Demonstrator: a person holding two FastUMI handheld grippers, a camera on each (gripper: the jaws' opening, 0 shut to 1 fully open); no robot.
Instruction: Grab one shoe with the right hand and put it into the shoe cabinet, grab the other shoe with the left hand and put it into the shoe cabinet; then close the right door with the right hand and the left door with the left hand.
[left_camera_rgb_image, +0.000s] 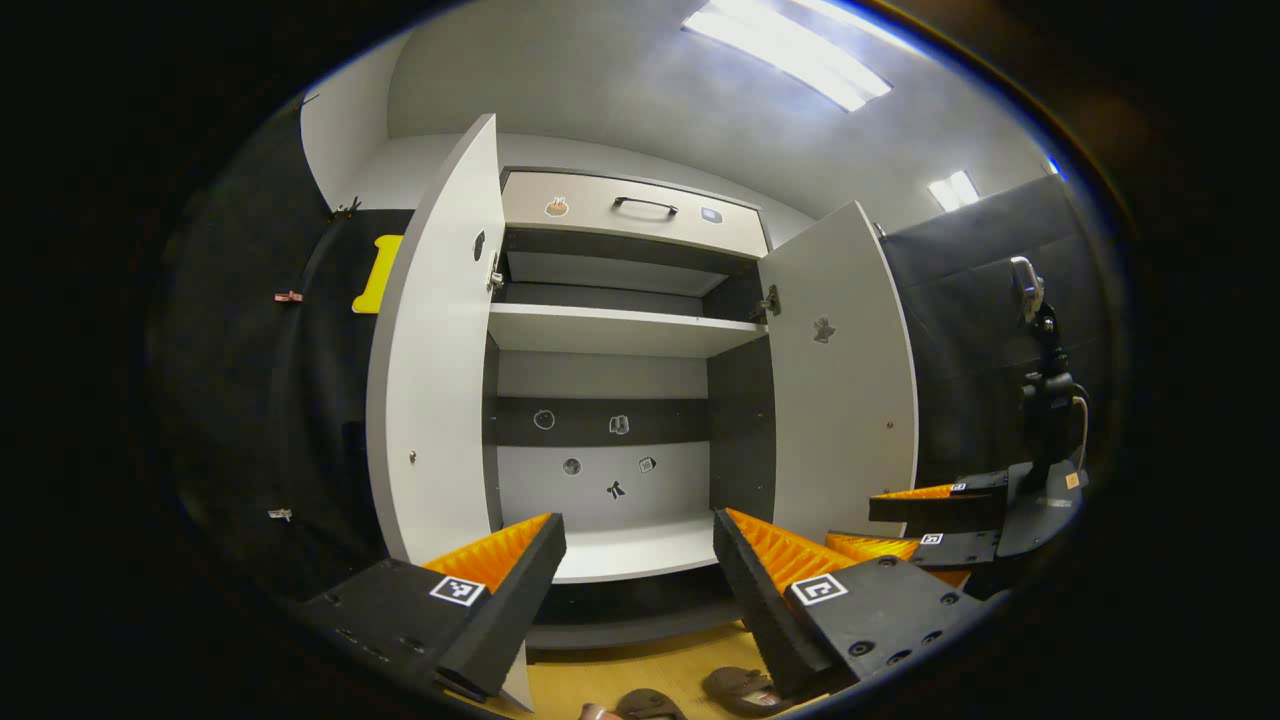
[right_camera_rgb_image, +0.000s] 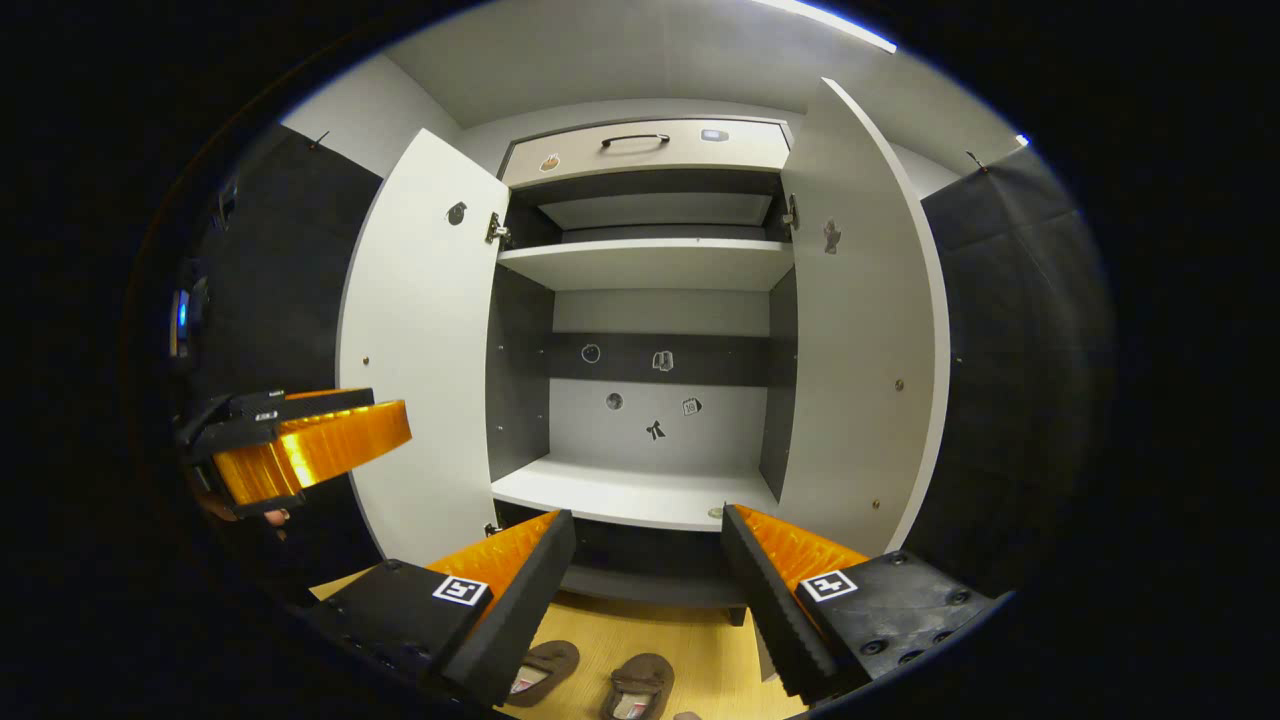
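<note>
Two brown shoes lie on the wooden floor in front of the shoe cabinet (right_camera_rgb_image: 640, 500), one shoe (right_camera_rgb_image: 545, 668) left of the other shoe (right_camera_rgb_image: 638, 690); the left gripper view also catches them, one shoe (left_camera_rgb_image: 648, 705) and the other (left_camera_rgb_image: 738, 688). Both cabinet doors stand wide open, the left door (right_camera_rgb_image: 420, 350) and the right door (right_camera_rgb_image: 860, 330). My right gripper (right_camera_rgb_image: 648, 545) hangs open above the shoes, holding nothing. My left gripper (left_camera_rgb_image: 640, 550) is open too, facing the cabinet's bottom shelf (left_camera_rgb_image: 630, 550). The left gripper (right_camera_rgb_image: 300, 440) appears off to the left in the right gripper view, and the right gripper (left_camera_rgb_image: 930, 520) appears at the right in the left gripper view.
The cabinet has a middle shelf (right_camera_rgb_image: 650, 265) and a drawer with a dark handle (right_camera_rgb_image: 635, 140) on top. Black cloth walls flank it on both sides. A camera on a stand (left_camera_rgb_image: 1040, 380) is at the right in the left gripper view.
</note>
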